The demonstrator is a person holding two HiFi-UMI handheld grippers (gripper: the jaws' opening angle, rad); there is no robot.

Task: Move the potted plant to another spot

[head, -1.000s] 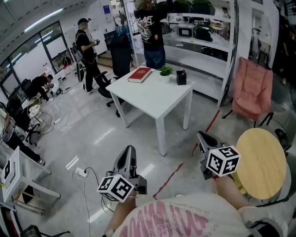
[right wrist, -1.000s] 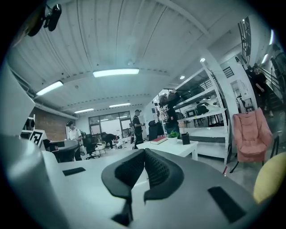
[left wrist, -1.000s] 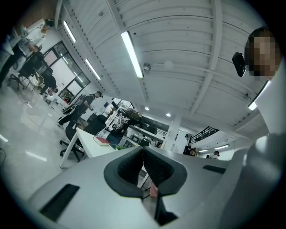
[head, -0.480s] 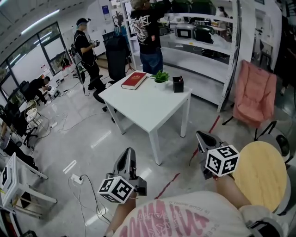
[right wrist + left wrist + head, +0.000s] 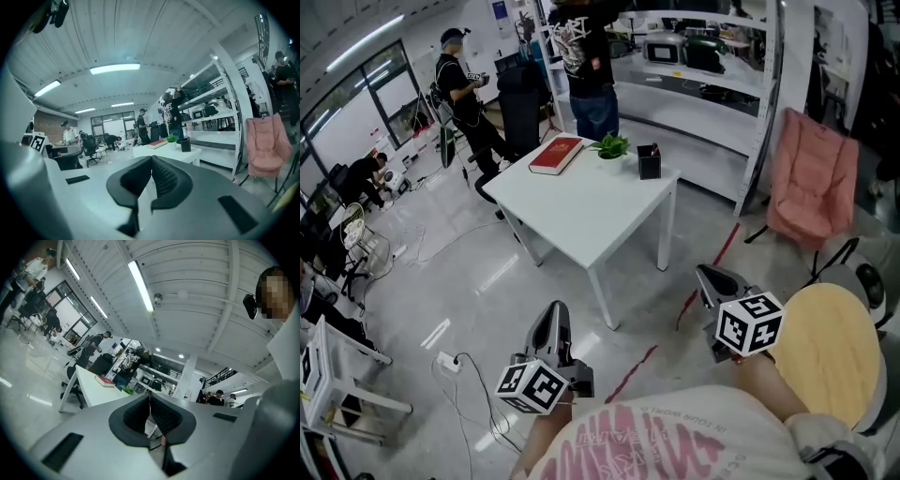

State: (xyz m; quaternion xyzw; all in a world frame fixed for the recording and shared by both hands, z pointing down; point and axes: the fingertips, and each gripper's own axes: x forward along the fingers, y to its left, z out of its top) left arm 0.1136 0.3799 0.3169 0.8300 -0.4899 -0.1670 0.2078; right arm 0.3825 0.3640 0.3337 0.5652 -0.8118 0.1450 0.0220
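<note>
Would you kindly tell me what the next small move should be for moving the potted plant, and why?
Probably step closer to the white table: the potted plant stands at its far edge, between the red book and the black holder, well beyond the left claw and right claw, both shut and empty.

White table (image 5: 591,206), red book (image 5: 556,155), potted plant (image 5: 610,146), black holder (image 5: 649,161)

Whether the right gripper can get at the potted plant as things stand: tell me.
Probably not yet. The potted plant stands at the far edge of the white table, while the right gripper, fingers shut, hangs over the floor well short of it. Nothing seems to block the way.
</note>
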